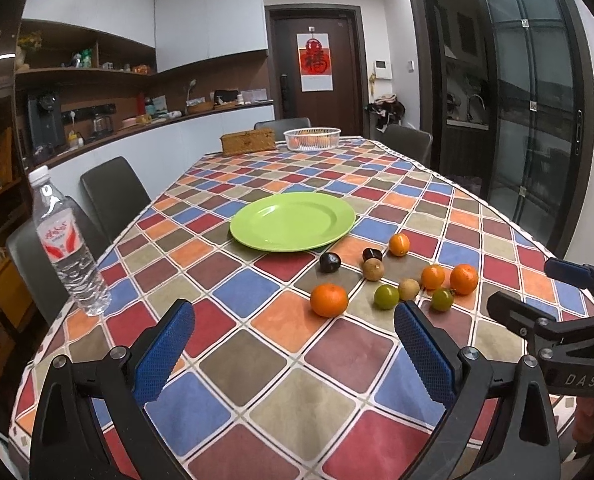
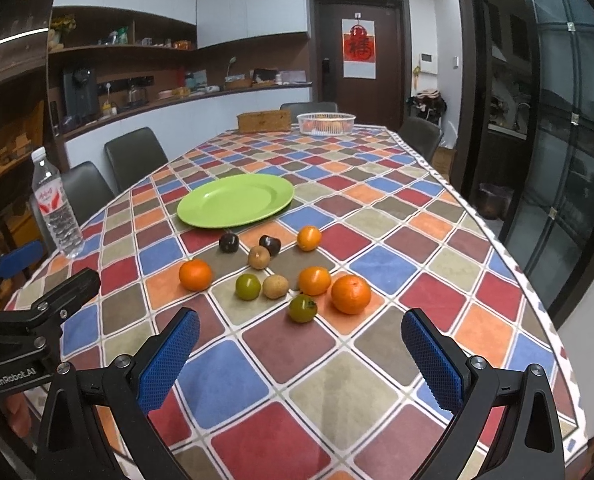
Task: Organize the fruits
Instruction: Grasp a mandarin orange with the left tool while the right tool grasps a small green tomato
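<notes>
A green plate (image 1: 293, 221) (image 2: 235, 199) lies empty on the checkered tablecloth. In front of it lie several loose fruits: oranges (image 1: 329, 300) (image 2: 351, 294), green fruits (image 1: 386, 297) (image 2: 303, 308), brown kiwi-like fruits (image 1: 373, 269) (image 2: 275, 286) and dark plums (image 1: 329, 262) (image 2: 229, 242). My left gripper (image 1: 295, 348) is open and empty above the table, short of the fruits. My right gripper (image 2: 301, 354) is open and empty, just short of the nearest green fruit. Each gripper shows at the edge of the other's view.
A water bottle (image 1: 67, 248) (image 2: 55, 208) stands near the table's left edge. A white basket (image 1: 312, 138) (image 2: 326, 123) holding fruit and a wicker box (image 1: 248, 142) (image 2: 263, 121) stand at the far end. Chairs (image 1: 113, 196) line the left side.
</notes>
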The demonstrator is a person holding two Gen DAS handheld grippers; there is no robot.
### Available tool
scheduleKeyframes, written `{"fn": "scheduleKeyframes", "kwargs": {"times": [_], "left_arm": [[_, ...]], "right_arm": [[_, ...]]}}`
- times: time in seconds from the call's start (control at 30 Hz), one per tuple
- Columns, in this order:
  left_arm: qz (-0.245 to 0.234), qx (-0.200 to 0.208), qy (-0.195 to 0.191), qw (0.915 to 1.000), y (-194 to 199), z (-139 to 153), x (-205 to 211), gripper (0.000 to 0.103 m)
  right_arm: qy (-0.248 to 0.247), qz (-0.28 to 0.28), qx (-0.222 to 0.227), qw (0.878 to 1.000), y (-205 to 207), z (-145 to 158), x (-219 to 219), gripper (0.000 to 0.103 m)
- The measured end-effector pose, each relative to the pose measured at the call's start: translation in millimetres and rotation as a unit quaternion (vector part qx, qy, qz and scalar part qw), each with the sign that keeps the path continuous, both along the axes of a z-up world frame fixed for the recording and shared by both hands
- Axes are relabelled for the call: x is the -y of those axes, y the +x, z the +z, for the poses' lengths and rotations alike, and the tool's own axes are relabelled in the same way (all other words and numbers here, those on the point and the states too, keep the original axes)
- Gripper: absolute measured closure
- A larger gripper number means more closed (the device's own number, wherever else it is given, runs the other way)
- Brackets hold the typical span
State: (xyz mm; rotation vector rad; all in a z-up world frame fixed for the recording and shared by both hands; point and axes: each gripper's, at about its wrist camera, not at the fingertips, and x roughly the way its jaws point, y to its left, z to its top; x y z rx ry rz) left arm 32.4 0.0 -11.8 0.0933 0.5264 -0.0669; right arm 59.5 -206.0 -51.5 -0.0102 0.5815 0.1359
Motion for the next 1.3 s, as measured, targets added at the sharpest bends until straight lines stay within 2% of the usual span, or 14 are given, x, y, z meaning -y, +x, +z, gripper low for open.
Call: {"fn": "scheduleKeyframes", "kwargs": {"times": [0.13, 0.43, 0.87, 1.3], "left_arm": [[-0.006, -0.014, -0.005, 0.9999, 15.2, -9.1, 0.2, 0.004], [-0.017, -0.054, -0.011, 0.9983, 50.3, -26.3, 3.3, 0.012], [-0.039, -0.122, 0.003, 0.9918, 97.4, -53.9, 17.1, 0.029], [-0.053, -0.177, -0.008, 0.9828, 126.0, -74.1, 24.8, 0.055]], "right_arm": [[-0.003, 0.008, -0.012, 1.0, 12.8, -8.1, -5.0, 0.003], [-0.002, 0.012, -0.05, 0.999, 43.3, -26.3, -8.1, 0.013], [0.025, 0.024, -0.129, 0.991, 83.9, -57.8, -4.0, 0.041], [0.034, 0.03, -0.16, 0.986, 104.5, -68.7, -2.4, 0.062]]}}
